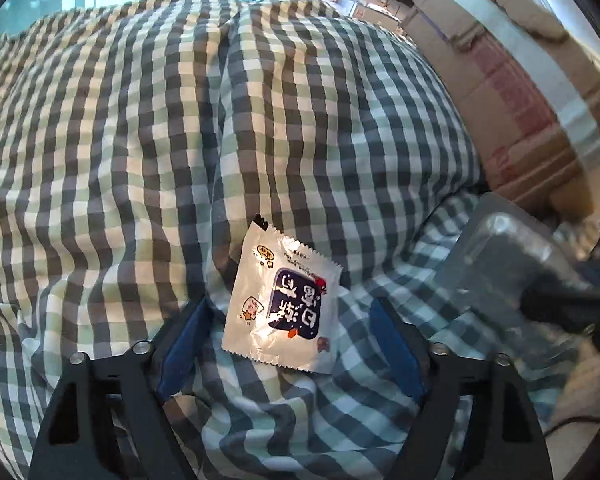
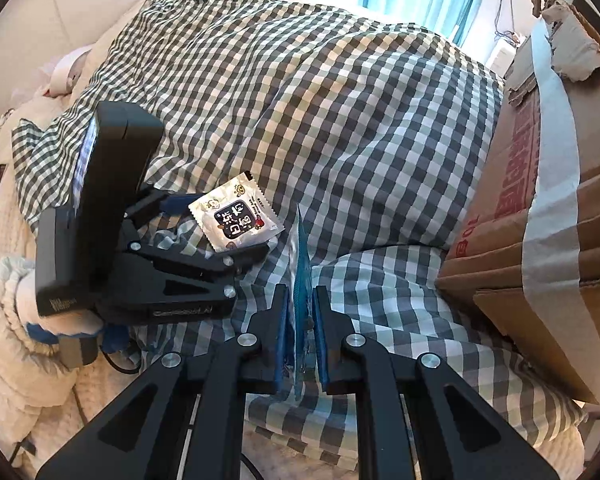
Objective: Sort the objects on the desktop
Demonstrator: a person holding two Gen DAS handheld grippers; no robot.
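Checked bedding [image 1: 140,140], rumpled and soft, fills my left wrist view, with a taped cardboard box [image 1: 520,92] at its right edge. My left gripper [image 1: 288,328] has its jaws parted about halfway, and the white snack sachet [image 1: 284,304] lies flat on the cloth between the blue pads, touching neither that I can see. To take it well I would ease lower until both pads flank its edges, then close slowly; I judge that the foil is slippery and the fabric beneath will give, so a shallow pinch may slide off or catch a fold of cloth.

Over in the right wrist view, the same bedding runs up to the cardboard box [image 2: 540,208] on the right. My right gripper [image 2: 300,320] has its jaws nearly together, clamped on a thin blue packet [image 2: 300,256] standing on edge between the pads. The left gripper [image 2: 204,236] sits just to the left, with the sachet [image 2: 236,220] at its tips. I would hold the right hand steady and clear so the two tools do not collide.
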